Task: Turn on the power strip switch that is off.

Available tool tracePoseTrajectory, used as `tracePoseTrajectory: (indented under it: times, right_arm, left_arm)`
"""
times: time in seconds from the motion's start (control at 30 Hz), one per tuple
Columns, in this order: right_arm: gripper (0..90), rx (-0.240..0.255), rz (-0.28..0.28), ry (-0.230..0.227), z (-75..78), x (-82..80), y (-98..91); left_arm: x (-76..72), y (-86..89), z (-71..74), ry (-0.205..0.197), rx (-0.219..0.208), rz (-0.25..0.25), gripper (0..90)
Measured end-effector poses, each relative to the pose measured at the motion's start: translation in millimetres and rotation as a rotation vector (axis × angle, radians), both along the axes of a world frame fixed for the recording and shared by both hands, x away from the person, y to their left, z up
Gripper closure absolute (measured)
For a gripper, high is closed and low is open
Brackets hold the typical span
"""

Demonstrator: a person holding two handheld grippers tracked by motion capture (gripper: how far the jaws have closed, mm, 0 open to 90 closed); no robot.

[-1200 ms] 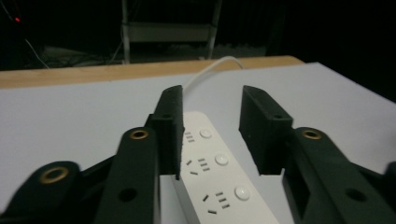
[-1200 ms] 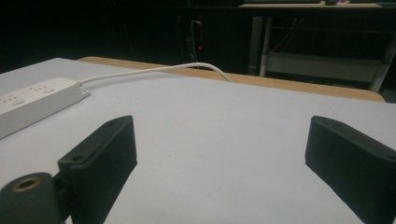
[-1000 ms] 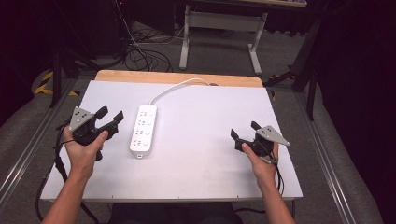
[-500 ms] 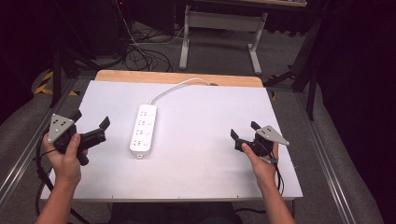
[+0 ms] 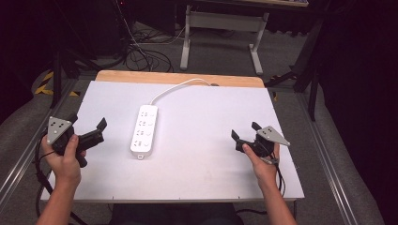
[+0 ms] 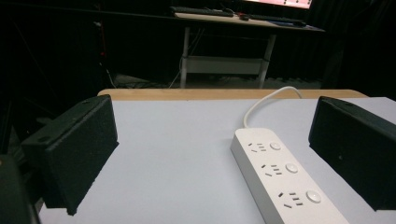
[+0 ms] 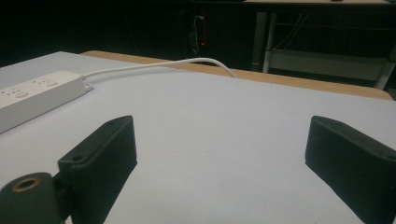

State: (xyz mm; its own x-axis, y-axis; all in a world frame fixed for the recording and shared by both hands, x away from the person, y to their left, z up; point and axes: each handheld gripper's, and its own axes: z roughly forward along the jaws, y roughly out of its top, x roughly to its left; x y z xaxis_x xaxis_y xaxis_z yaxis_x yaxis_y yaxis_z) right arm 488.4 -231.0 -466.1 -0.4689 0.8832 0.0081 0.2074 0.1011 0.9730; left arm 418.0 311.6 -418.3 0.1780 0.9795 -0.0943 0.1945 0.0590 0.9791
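I held my left gripper (image 5: 87,127) low at the near left with its jaws spread wide, while my right gripper (image 5: 244,131), gripped from behind by my right hand (image 5: 263,166), likewise stood agape.

Dim lab: cable tangle (image 5: 141,51), desk frame (image 5: 220,28) behind.

1 white power strip (image 5: 144,130) w/ 1 cord (image 5: 176,88), 1 table (image 5: 211,117), 2 grippers: left gripper (image 5: 88,130), right gripper (image 5: 245,132)

White power strip (image 5: 144,131) mid-table, left tongs (image 5: 87,126) and right tongs (image 5: 244,131) gaping
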Motion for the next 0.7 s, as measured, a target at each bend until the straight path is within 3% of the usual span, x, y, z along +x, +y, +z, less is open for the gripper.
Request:
tracePoseTrajectory:
  times: [0.27, 0.7]
  right_arm:
    - [9.3, -0.001, 0.000, 0.000, 0.0, -0.3, 0.1]
    - [9.3, -0.002, -0.001, 0.008, -0.7, 0.4, 0.1]
  left_arm:
    - [2.0, 4.4, -5.5, 0.019, -0.040, 0.014, 2.1]
    - [3.2, 5.1, -6.8, 0.026, -0.030, 0.017, 2.9]
